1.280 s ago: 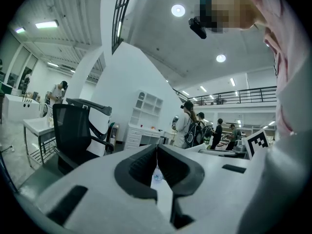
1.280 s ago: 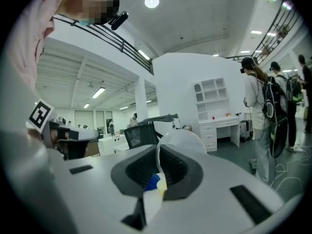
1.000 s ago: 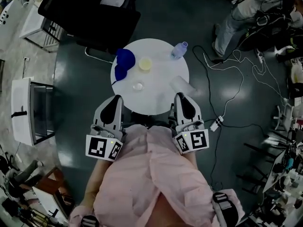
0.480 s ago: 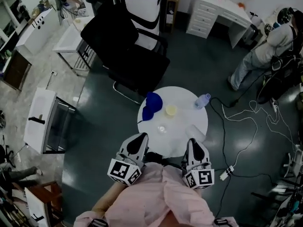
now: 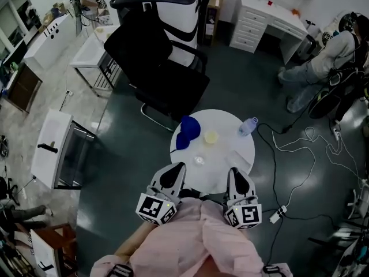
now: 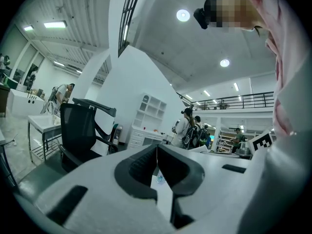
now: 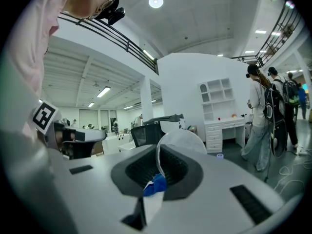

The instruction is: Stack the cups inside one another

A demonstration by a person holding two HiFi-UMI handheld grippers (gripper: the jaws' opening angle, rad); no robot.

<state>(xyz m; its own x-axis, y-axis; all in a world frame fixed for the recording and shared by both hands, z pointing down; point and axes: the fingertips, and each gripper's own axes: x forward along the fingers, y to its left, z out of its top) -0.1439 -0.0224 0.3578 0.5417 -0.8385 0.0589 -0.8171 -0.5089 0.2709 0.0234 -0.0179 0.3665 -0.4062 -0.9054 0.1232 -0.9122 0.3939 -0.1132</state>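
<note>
**Gripper state.** The right gripper (image 7: 158,165) is closed on the thin wall of a clear cup (image 7: 181,141). The cup's round rim stands up above the jaw line. The left gripper (image 6: 157,161) is closed as well, its jaws meeting with nothing between them.

**Location of parts (head view, clock positions on the round table (image 5: 228,175)).**
- The clear cup is at 4 o'clock, just ahead of the right gripper.
- The second transparent cup (image 5: 199,160) is at 7 o'clock.
- The blue cup (image 5: 187,133) is at 10 o'clock. It cannot be determined whether it is one piece or two.
- The yellow cup (image 5: 211,136) is at 12 o'clock.
- The pale lilac container (image 5: 247,126) is at the 2 o'clock edge.

All of these stand apart from one another.

**Step in hand.** This is judged to be an early stage. One cup is gripped and no nesting is visible.

**Next move.** Carry the gripped cup toward 10 o'clock over a receiving cup. Line up the two rims and lower the cup in before releasing. The wall is thin, so the grip may distort it or let it slip.

**Pose.** Both grippers are at the table's 6 o'clock edge and point roughly level toward 12 o'clock. Their marker cubes sit at the rear against the person's pink shirt (image 5: 196,241).
</note>
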